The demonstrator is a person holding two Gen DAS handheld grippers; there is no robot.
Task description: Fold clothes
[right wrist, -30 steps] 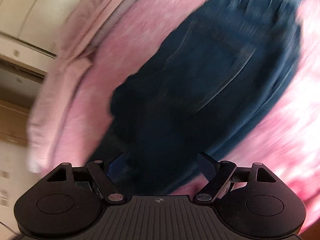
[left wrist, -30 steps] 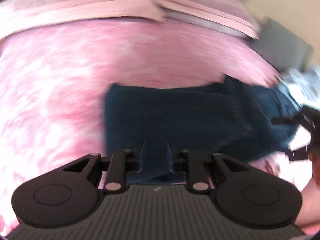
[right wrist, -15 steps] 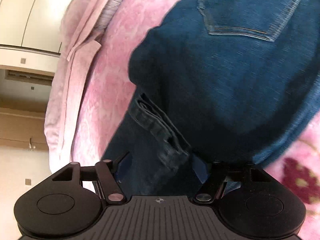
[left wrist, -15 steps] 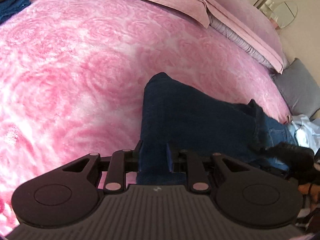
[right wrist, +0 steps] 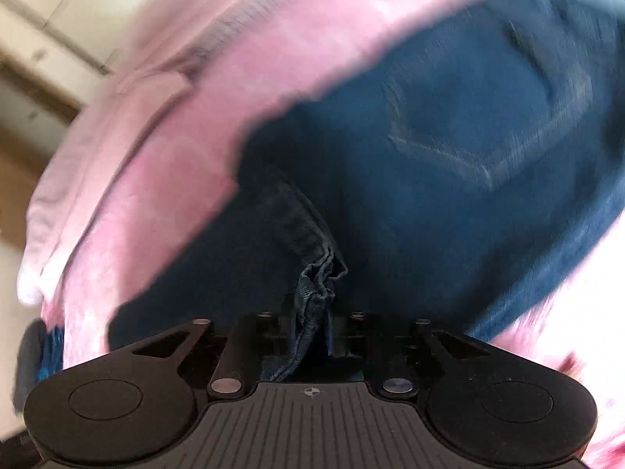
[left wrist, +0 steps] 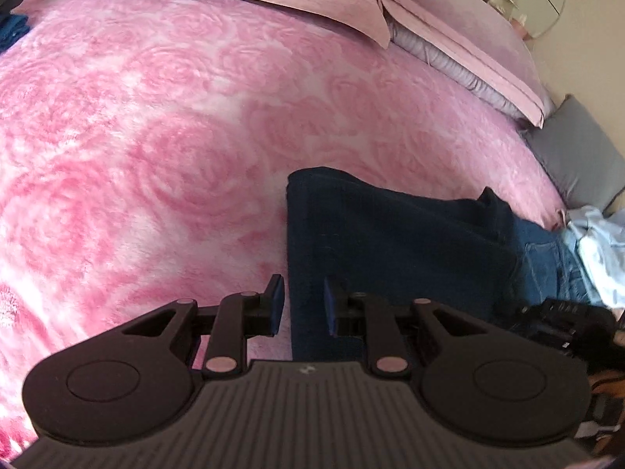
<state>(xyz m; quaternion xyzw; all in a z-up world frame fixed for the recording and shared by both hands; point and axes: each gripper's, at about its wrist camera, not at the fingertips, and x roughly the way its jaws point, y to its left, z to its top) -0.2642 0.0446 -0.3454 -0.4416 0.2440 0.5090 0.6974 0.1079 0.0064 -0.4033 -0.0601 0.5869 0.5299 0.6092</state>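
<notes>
Dark blue jeans (left wrist: 390, 242) lie folded on the pink bedspread (left wrist: 156, 136). My left gripper (left wrist: 302, 305) is shut on the near left edge of the denim, which runs up between its blue pads. In the right wrist view the jeans (right wrist: 449, 195) show a back pocket. My right gripper (right wrist: 312, 336) is closing its jaws on a bunched ridge of denim, which the pads pinch. At the right edge of the left wrist view, the right gripper (left wrist: 562, 320) sits at the jeans' far end.
Pink pillows (left wrist: 449, 31) line the head of the bed, with a grey cushion (left wrist: 582, 156) beside them. A light blue garment (left wrist: 597, 242) lies past the jeans at the right. Dark clothing (left wrist: 11, 27) sits at the far left corner. Pale cabinets (right wrist: 58, 39) stand beyond the bed.
My right gripper has gone from wide open over the jeans to pinching a raised fold of denim. Both hands have shifted and rolled a little; the left still holds its edge.
</notes>
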